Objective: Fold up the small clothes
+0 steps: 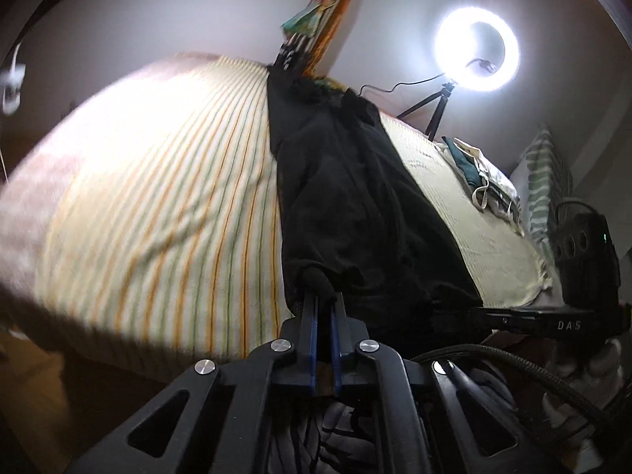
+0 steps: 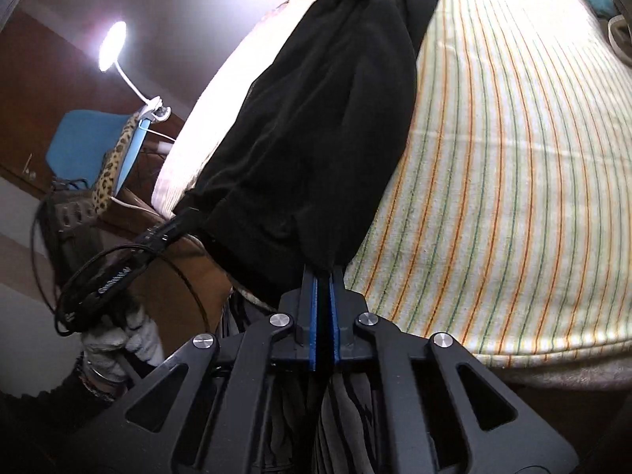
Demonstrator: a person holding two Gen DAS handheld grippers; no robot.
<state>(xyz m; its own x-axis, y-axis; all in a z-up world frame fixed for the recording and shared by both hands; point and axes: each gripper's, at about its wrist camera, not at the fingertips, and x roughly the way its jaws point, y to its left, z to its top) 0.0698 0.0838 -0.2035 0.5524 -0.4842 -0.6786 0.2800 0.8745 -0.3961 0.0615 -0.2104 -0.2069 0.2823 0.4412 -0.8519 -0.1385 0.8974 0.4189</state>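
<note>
A black garment lies stretched lengthwise on a bed with a cream sheet striped orange and green. My left gripper is shut on the garment's near edge, with black cloth bunched between its blue pads. In the right wrist view the same garment runs away from me. My right gripper is shut on its other near corner. The left gripper shows there at the garment's left corner, held by a gloved hand. The right gripper's body appears at the right of the left wrist view.
A lit ring light on a tripod stands past the bed. A pile of clothes and a striped pillow lie at the right. Colourful cloth hangs at the far end. A desk lamp and blue chair stand left.
</note>
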